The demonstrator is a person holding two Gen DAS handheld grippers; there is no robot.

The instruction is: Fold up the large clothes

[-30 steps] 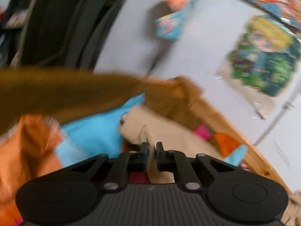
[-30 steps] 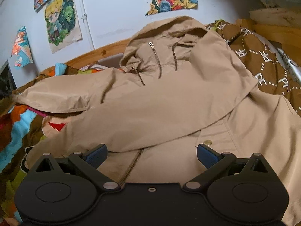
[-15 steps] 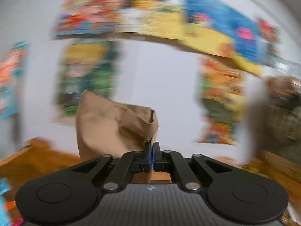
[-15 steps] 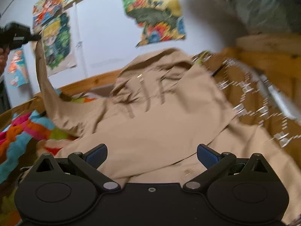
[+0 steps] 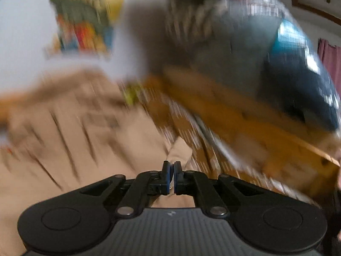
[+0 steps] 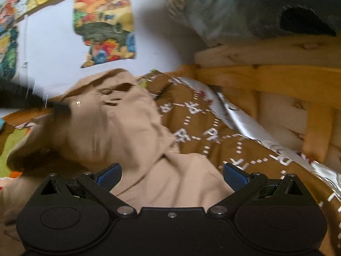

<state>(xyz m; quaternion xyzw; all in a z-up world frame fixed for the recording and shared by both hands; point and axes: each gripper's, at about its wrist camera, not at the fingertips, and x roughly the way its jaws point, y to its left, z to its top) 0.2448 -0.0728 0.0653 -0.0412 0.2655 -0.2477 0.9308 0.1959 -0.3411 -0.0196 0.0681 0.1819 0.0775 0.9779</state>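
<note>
A large tan hooded jacket (image 6: 110, 128) lies spread on the bed, its hood toward the wall. In the left wrist view the jacket (image 5: 74, 149) is heavily blurred. My left gripper (image 5: 171, 168) is shut on a tan end of the jacket's sleeve (image 5: 180, 151), which pokes out just beyond the fingertips, over the jacket's right side. My right gripper (image 6: 172, 172) hovers low over the jacket's lower part, open wide with nothing between its blue pads (image 6: 110, 172). A dark blurred shape (image 6: 23, 98) crosses the left of the right wrist view above the sleeve.
A brown blanket with white lettering (image 6: 191, 128) lies right of the jacket. A wooden bed frame (image 6: 266, 74) rises at the right, with a grey plush mass (image 6: 234, 6) on top. Posters (image 6: 104, 27) hang on the white wall. Colourful bedding (image 6: 8, 145) shows at the left.
My left gripper has carried the sleeve up from the left side and swung it across toward the jacket's right. The right gripper drifted forward and right, staying open.
</note>
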